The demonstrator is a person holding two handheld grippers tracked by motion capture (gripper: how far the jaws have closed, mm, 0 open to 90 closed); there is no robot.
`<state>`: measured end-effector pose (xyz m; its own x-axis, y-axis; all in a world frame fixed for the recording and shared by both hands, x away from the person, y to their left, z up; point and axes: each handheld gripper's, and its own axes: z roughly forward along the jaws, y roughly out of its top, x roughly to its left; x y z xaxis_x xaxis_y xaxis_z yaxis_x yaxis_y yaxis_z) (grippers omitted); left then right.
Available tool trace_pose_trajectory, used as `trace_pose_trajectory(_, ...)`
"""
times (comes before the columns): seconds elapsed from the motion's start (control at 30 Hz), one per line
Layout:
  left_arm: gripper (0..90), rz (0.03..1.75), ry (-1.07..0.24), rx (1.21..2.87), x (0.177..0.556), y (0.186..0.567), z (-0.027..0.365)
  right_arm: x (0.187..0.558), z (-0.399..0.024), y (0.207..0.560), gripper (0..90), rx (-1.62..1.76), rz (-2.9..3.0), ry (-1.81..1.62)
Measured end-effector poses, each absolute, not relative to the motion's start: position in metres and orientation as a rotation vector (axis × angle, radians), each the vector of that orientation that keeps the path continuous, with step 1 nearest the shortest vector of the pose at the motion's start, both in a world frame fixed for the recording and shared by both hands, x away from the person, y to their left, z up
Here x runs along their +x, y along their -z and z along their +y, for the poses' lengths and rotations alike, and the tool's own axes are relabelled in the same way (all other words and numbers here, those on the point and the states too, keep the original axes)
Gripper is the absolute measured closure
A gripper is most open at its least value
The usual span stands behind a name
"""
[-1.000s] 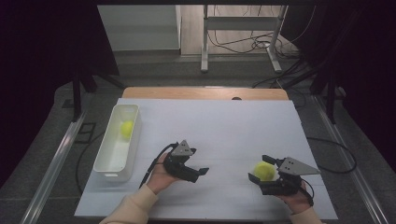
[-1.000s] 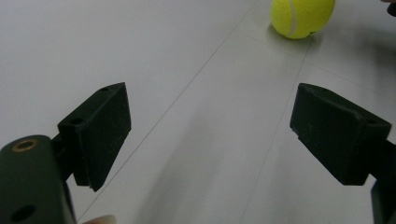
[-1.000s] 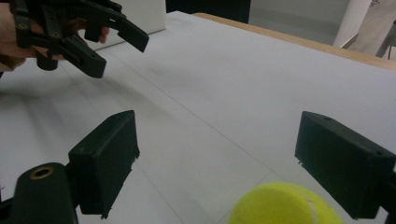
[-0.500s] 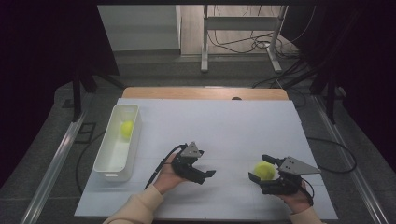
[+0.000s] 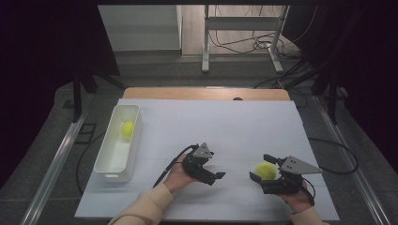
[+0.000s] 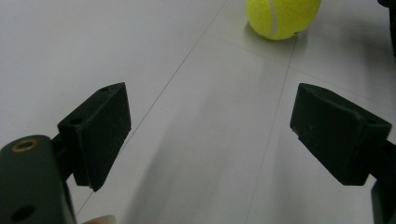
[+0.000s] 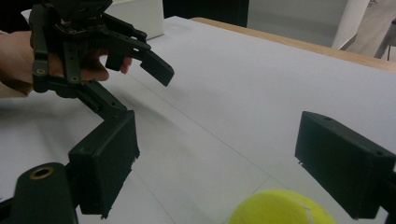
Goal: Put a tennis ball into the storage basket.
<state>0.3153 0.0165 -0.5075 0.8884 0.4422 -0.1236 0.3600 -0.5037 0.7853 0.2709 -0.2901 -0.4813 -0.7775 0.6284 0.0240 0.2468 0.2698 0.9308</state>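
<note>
**Ann:** Now, the tennis ball (image 5: 265,171) sits on the white table (image 5: 234,126) at the near right, right between the spread jaws of the right tool (image 5: 261,174). Are the pads pressing on it?

**Ben:** Not as far as I can see. From the right gripper view the ball (image 7: 280,209) lies low between the two black pads with table showing on either side, so that tool is open around it, not gripping.

**Ann:** And the left tool (image 5: 213,172)?

**Ben:** Jaws wide, nothing between them, pointing across at the ball (image 6: 283,17), which lies well ahead of it.

**Ann:** How will that ball handle?

**Ben:** I'd judge it light, with a fuzzy felt that gives good friction, and springy, so it yields a touch under pressure. The risk is rolling: a nudge from one pad sends it off across the smooth table.

**Ann:** So where to take it?

**Ben:** Across the widest part, pads on opposite sides at the equator. There's another ball (image 5: 127,129) already in the white bin (image 5: 106,165) at far left.
</note>
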Motion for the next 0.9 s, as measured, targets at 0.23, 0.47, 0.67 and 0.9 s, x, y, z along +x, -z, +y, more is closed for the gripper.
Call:
trace_pose_trajectory(0.23, 13.5, 0.55, -0.103, 2.166, 0.319, 0.509, 0.003, 0.271, -0.291, 0.481, 13.9, 0.807, 2.177, -1.517)
trace_pose_trajectory(0.47, 13.6, 0.538, -0.1, 2.179, 0.323, 0.507, -0.012, 0.271, -0.292, 0.48, 13.9, 0.807, 2.175, -1.523)
trace_pose_trajectory(0.67, 13.6, 0.524, -0.09, 2.192, 0.325, 0.509, -0.02, 0.271, -0.292, 0.48, 14.0, 0.808, 2.175, -1.525)
trace_pose_trajectory(0.9, 13.6, 0.525, -0.085, 2.196, 0.327, 0.51, -0.028, 0.272, -0.291, 0.48, 14.0, 0.808, 2.177, -1.523)
